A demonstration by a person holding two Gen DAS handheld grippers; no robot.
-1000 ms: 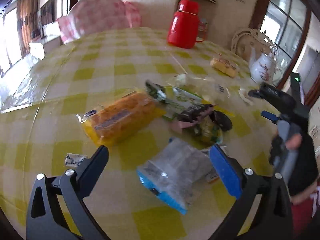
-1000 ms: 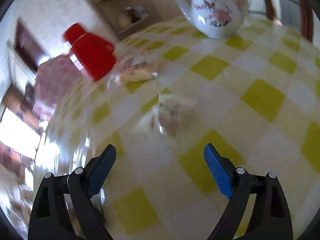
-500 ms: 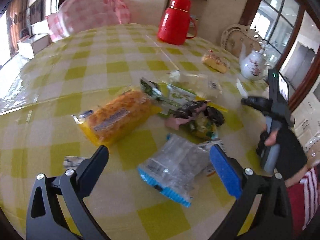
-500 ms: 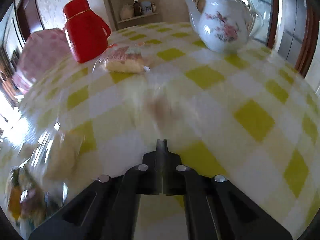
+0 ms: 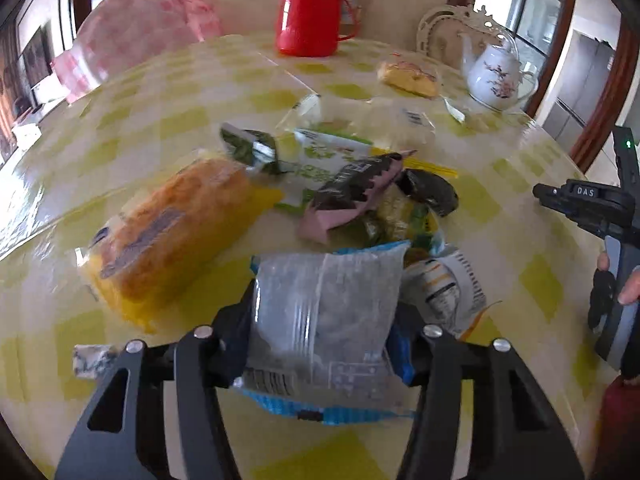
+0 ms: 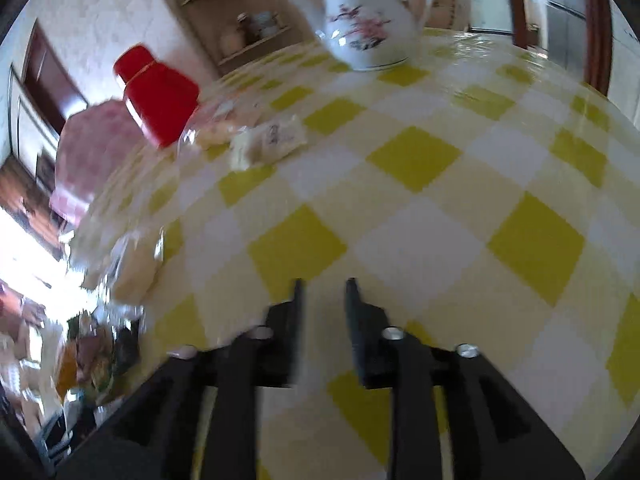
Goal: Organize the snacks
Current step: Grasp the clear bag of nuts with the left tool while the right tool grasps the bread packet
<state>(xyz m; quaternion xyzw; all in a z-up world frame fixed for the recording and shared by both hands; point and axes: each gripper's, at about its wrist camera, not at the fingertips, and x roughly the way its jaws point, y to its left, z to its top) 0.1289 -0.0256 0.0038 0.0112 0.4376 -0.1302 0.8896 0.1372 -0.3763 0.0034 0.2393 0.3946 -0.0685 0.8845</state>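
The left gripper (image 5: 322, 332) is closing its jaws on a clear plastic snack packet with blue edging (image 5: 324, 320), which sits between the pads and appears pressed at both sides; the packet rests on the yellow-and-white checked tablecloth (image 5: 168, 120). Just beyond it lies the snack heap: a yellow-wrapped orange cake packet (image 5: 172, 236) to the left, a pink-and-black wrapper (image 5: 348, 196) and green-and-white packets (image 5: 320, 156) behind. Farther back stand a red lidded thermos jug (image 5: 310, 12) and a white flowered teapot (image 5: 496, 76), with a wrapped yellow pastry (image 5: 408, 78) between them. The right gripper (image 6: 322, 300) is opening; its jaws stand slightly apart with nothing between them, above bare cloth. In the left wrist view it appears at the right edge, held by a hand (image 5: 628, 286).
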